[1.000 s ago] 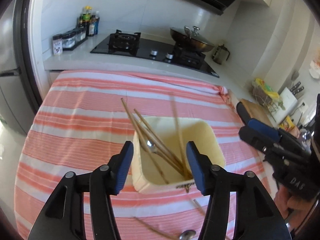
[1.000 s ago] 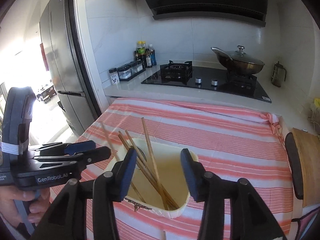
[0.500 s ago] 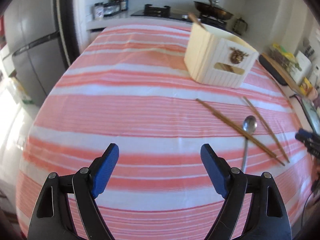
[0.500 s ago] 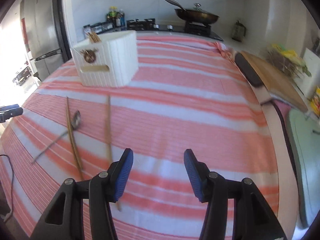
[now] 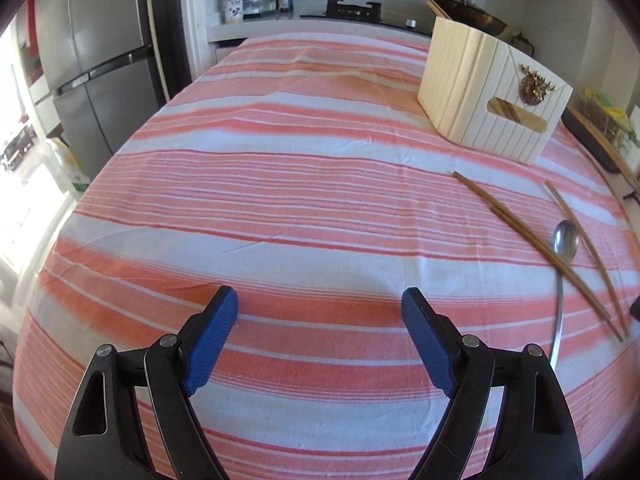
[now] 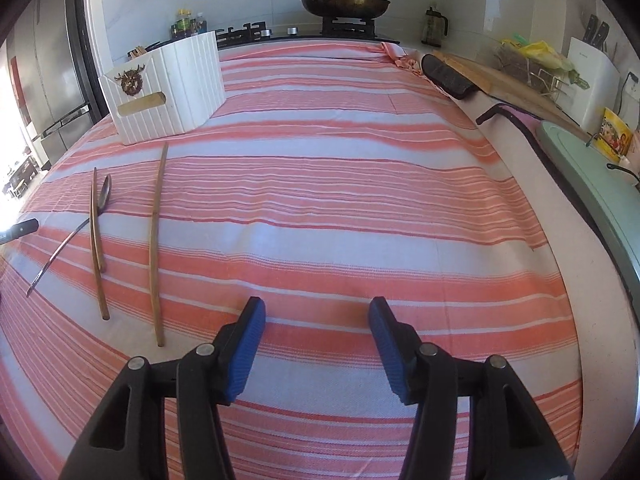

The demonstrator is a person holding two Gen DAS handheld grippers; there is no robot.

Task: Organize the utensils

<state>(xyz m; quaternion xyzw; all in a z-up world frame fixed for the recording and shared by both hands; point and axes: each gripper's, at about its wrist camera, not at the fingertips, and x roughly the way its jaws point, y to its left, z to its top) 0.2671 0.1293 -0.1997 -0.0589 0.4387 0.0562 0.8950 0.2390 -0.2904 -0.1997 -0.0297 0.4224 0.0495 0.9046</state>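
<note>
1. The left gripper hangs over the striped cloth with its jaws spread wide; nothing lies between the blue pads, and they touch nothing.
2. The right gripper also points down at the striped cloth, and its jaws are opening, about half spread. The gap between its pads holds only bare cloth.
3. One cream utensil box stands upright on the cloth, far from both grippers, near the stove end. It has ribbed walls, a slot handle and a gold ornament on its front.
4. The tips of a few chopsticks stick out of the top of the box; how many are inside cannot be told.
5. Three loose chopsticks lie flat on the cloth in front of the box. Two of them lie close together, overlapping along part of their length.
6. The third chopstick lies alone, near the pair but apart from it, and ends nearest the right gripper.
7. One metal spoon lies on the cloth, its bowl between the pair and the single chopstick. The pair crosses over its neck.
8. All four loose utensils lie to the right of the left gripper and to the left of the right gripper.
9. One lidded wok sits on the stove behind the table.
</note>
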